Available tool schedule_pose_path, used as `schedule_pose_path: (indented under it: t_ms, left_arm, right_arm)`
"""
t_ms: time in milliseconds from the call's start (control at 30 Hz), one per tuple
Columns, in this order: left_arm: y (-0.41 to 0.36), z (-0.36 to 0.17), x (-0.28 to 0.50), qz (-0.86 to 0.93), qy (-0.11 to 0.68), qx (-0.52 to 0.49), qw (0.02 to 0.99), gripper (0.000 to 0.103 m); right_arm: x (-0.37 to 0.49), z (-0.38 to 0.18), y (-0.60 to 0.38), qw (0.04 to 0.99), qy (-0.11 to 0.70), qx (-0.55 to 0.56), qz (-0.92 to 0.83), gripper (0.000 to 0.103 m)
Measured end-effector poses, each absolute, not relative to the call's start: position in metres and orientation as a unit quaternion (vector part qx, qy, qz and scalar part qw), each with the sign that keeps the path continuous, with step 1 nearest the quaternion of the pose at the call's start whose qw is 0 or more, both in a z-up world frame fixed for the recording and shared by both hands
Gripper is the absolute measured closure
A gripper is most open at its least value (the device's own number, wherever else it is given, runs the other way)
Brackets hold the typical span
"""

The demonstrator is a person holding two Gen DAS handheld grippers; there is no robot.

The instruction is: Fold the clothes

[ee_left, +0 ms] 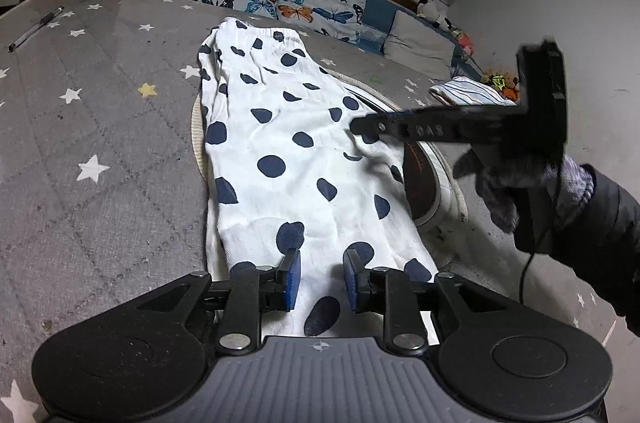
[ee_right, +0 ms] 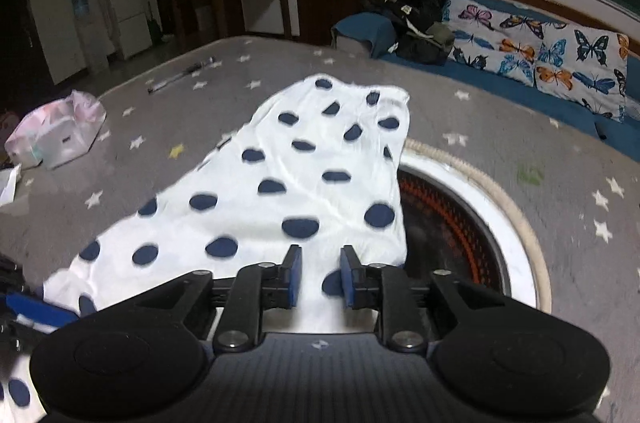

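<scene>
Both the left tongs (ee_left: 321, 277) and right tongs (ee_right: 320, 277) hover apart over the white navy-dotted cotton garment (ee_left: 288, 143) spread across the grey star-quilted table (ee_left: 100, 127).

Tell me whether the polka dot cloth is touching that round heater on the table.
Touching. In the right wrist view the polka dot cloth lies draped over the round heater's rim, covering its left side with no gap visible.
</scene>
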State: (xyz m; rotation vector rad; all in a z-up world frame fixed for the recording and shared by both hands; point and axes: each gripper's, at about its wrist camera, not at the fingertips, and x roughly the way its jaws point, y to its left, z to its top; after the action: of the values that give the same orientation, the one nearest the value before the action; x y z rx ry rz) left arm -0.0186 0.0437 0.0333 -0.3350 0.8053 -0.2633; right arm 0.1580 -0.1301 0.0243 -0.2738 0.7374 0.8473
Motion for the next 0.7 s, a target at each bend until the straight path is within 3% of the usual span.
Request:
schedule_pose_path:
  t_ms: [700]
  left_arm:
    - [0.043,0.030,-0.025,-0.147,0.377,-0.165,0.899,0.072]
  right_arm:
    - [0.168,0.015,-0.047,0.783,0.360,-0.206,0.464,0.072]
